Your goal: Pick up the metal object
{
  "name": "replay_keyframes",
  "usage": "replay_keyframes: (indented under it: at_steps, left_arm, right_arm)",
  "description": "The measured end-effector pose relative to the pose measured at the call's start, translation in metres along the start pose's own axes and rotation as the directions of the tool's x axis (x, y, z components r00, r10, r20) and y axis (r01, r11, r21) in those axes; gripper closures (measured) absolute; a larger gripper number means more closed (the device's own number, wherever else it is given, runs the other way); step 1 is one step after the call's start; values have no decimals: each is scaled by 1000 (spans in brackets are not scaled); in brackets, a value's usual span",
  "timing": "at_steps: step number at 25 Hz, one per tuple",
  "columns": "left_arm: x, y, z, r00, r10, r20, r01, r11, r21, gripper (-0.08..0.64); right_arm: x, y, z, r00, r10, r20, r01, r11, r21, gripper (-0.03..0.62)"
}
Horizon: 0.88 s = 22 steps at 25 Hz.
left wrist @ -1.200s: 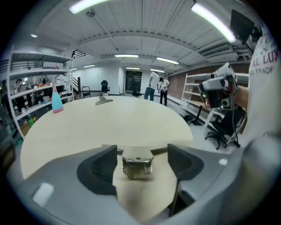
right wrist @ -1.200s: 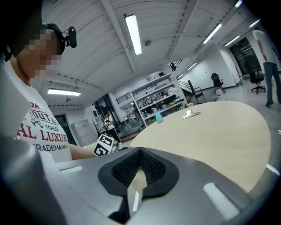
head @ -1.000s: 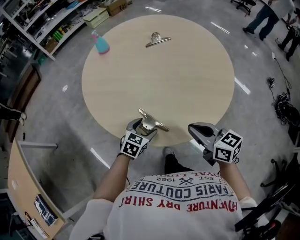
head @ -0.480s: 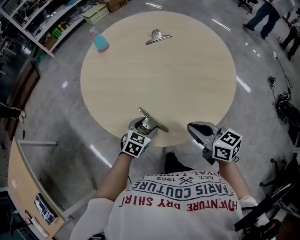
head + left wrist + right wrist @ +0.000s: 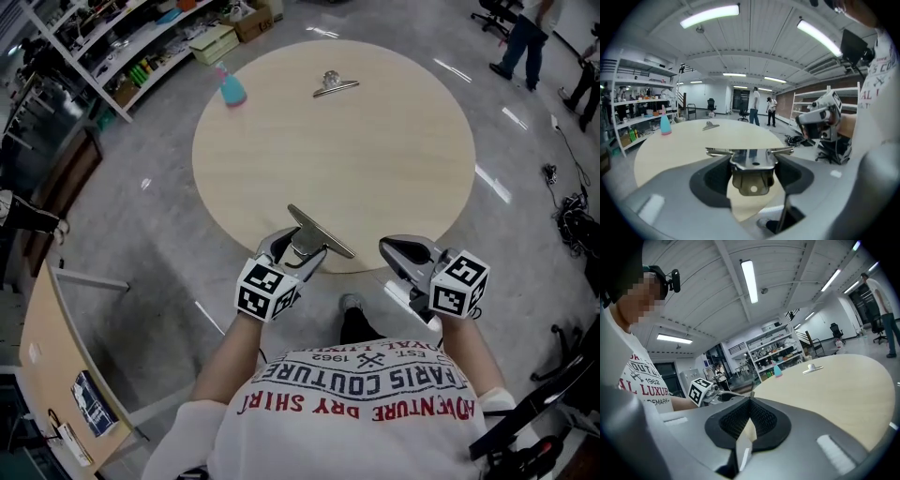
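Sitting crosswise between the left tongs (image 5: pixel 752 169), the metal clip (image 5: pixel 321 232) has its long bar running side to side. The pads are closed on its body, at the near rim of the surface (image 5: pixel 375 169). The right tongs (image 5: pixel 389 249), shut and empty, hang just beside.

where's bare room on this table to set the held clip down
Most of the round table is bare: the whole middle and right side, between the held clip and the far clip. Only the far-left edge holds the blue bottle.
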<state>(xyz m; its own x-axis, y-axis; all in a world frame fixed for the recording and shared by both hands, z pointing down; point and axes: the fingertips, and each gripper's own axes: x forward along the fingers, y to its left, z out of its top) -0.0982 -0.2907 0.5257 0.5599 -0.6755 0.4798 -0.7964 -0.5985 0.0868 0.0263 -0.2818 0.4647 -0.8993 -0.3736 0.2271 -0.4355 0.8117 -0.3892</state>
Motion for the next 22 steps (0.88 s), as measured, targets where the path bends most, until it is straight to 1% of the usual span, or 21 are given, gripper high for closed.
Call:
replay_keyframes:
  at_steps: [4,6,8,10,13,17,22]
  left_arm:
    - [-70,-25,30,995,-14,102,13,1000,11,276]
    - [-102,-41,40,988,-26,151,25,1000,10,276]
    - [-130,-57,48,980,-35,194,30,999,30,276]
    - [-157,-75,47,977,-44,209,34,998,54,276]
    - [-187,-98,43,974,-61,220,47,997,69,276]
    - [-206,-107,48,963,-66,260,47,996,81,276]
    - [-215,-111,50,960,-62,271,41,996,84,276]
  right_arm:
    - [-10,58,7,999,25,34,-21,995,-100,591]
    - [-19,85,7,998,33,51,-25,990,-141,591]
    - [-26,106,6,997,36,65,-24,985,-171,591]
    - [-33,127,0,997,36,68,-23,983,-182,591]
    - [-44,153,-5,997,30,69,-16,981,-191,591]
    - [-51,169,2,997,20,78,-2,973,-232,591]
    - [-52,178,0,997,18,69,-1,970,-242,591]
